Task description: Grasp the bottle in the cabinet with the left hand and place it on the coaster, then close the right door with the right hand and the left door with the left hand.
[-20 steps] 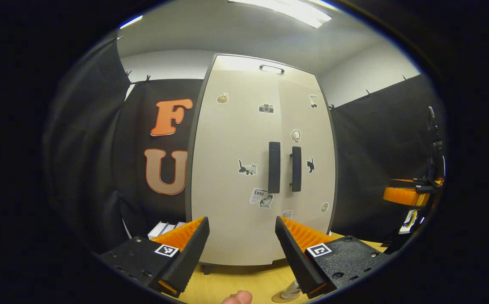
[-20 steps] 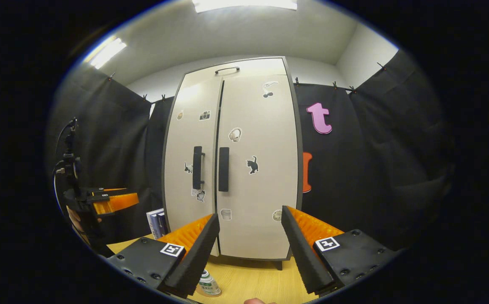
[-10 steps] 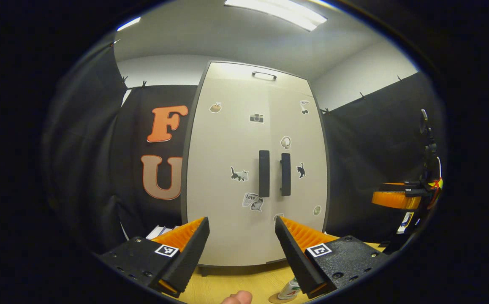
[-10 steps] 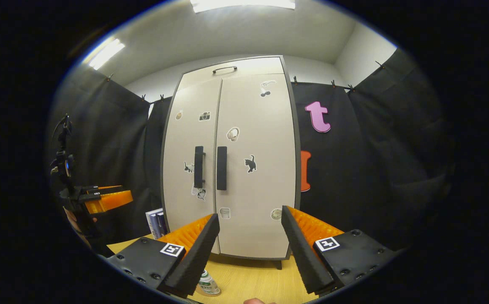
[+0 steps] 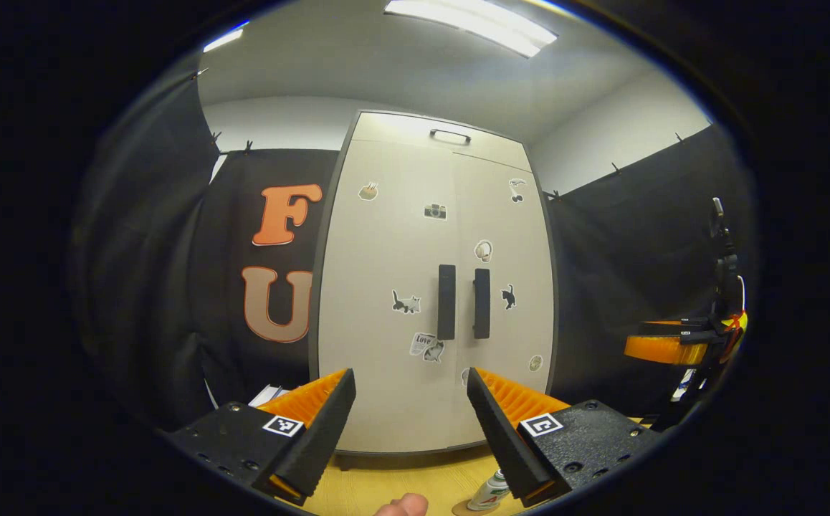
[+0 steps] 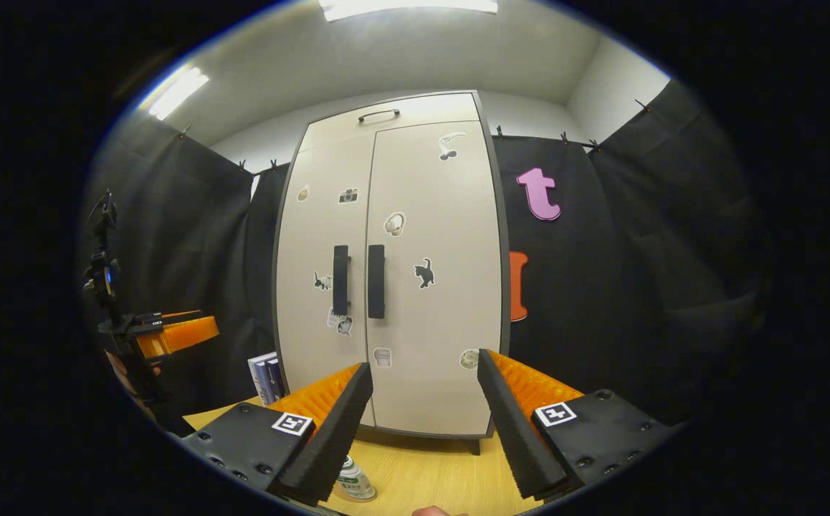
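Left gripper view shows both cabinet (image 5: 429,287) doors shut at frame center, and the bottle (image 5: 488,493) standing on the coaster (image 5: 466,509) at the bottom edge. Both the left tool (image 5: 409,430) and right tool (image 6: 422,430) hang open and empty, so the task looks finished.

Long white ceiling light strips (image 5: 472,25) glow above a pale wooden tabletop (image 6: 429,473); black cloth booth walls (image 6: 644,272) hang behind it.
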Tool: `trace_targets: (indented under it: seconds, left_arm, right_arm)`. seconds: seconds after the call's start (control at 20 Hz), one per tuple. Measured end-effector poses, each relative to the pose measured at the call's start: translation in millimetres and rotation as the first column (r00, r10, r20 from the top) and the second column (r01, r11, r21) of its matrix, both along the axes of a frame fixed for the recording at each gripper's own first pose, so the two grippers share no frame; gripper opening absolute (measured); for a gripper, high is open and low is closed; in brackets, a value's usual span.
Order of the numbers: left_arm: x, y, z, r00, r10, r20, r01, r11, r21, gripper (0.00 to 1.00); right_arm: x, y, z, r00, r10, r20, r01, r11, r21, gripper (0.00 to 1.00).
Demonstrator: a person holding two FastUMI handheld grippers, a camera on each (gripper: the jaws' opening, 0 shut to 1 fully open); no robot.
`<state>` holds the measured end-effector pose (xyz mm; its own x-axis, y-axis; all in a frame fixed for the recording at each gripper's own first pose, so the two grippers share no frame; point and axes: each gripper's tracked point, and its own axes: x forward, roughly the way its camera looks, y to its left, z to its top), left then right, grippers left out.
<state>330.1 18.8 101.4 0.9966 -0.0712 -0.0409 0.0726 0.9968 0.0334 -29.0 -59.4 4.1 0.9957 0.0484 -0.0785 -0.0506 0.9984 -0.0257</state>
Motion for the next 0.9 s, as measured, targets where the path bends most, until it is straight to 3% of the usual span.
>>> trace_targets:
  seconds: [0.9]
  left_arm:
    - [2.1, 6.3, -5.1, 1.000, 0.011, -0.014, -0.011, 1.000, -0.004, 0.95]
  right_arm:
    - [-1.0, 2.4, -4.8, 1.000, 0.001, -0.009, -0.001, 1.000, -0.006, 0.97]
